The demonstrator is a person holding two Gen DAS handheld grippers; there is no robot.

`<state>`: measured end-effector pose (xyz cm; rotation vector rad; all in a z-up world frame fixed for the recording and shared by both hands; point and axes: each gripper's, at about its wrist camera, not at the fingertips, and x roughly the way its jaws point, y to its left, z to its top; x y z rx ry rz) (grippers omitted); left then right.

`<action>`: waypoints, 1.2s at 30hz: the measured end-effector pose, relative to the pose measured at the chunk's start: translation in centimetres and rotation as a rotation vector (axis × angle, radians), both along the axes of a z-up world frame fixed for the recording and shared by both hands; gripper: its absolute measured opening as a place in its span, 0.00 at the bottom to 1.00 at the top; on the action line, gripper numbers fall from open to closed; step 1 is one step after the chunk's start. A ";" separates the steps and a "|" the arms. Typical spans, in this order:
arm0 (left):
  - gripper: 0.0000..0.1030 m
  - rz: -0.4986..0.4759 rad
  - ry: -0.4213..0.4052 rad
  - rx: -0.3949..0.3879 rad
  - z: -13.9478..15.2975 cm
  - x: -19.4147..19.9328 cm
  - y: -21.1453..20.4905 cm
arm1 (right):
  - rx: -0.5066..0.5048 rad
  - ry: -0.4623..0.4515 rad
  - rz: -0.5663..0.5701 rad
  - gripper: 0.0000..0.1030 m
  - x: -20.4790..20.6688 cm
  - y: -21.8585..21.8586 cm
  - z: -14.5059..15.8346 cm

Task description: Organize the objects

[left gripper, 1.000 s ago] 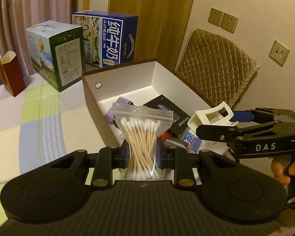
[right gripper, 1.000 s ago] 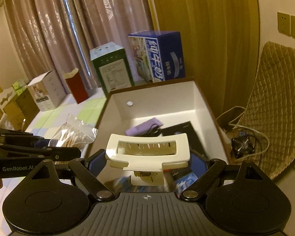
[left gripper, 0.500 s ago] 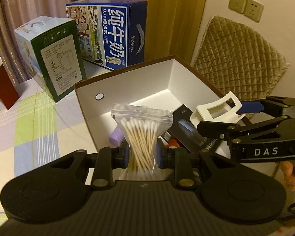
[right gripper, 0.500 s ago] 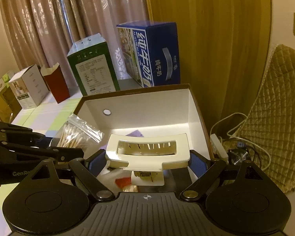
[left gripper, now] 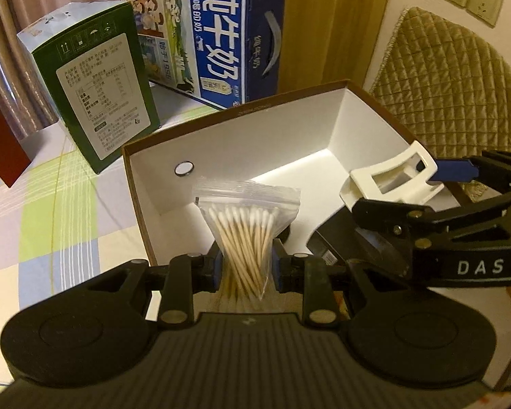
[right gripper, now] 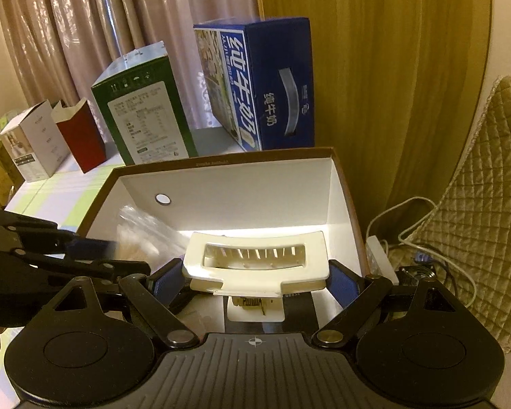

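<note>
Right hand-held gripper [right gripper: 255,277] low in the frame, both blue pads pressed on the ends of a white hair clip [right gripper: 255,259], clip lying crosswise between them. Just behind, an open box [right gripper: 221,184] with brown rim and white inside, a small round hole in its far wall. At the left edge, left hand-held gripper [right gripper: 112,250] reaching over the box rim, a blurred clear bag of cotton swabs [right gripper: 143,235] at its tip; jaws have just been opening. Behind the box on the desk [right gripper: 61,191], standing upright: green carton [right gripper: 143,116], blue milk carton [right gripper: 255,85], red box [right gripper: 80,134], white box [right gripper: 34,143]. Curtains behind, quilted cushion [right gripper: 487,221] and cables at right.
</note>
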<state>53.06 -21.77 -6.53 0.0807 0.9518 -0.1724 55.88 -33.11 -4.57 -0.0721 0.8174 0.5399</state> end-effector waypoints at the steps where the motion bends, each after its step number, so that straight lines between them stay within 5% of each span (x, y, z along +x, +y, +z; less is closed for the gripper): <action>1: 0.28 -0.001 -0.001 -0.003 0.0 0.2 0.0 | 0.000 0.003 0.000 0.83 0.2 0.0 -0.1; 9: 0.54 0.006 -0.023 0.028 0.3 0.8 0.4 | -0.005 0.031 0.002 0.83 1.6 0.2 -1.2; 17: 0.59 0.010 -0.025 0.035 0.5 0.6 1.2 | -0.018 0.017 0.013 0.83 2.4 0.8 -1.4; 23: 0.76 -0.012 -0.054 0.029 1.4 0.0 0.8 | -0.018 -0.029 0.028 0.89 2.3 1.0 -1.5; 36: 0.83 -0.036 -0.070 -0.012 2.3 -2.1 0.6 | 0.058 -0.034 0.002 0.94 -0.2 -2.0 0.4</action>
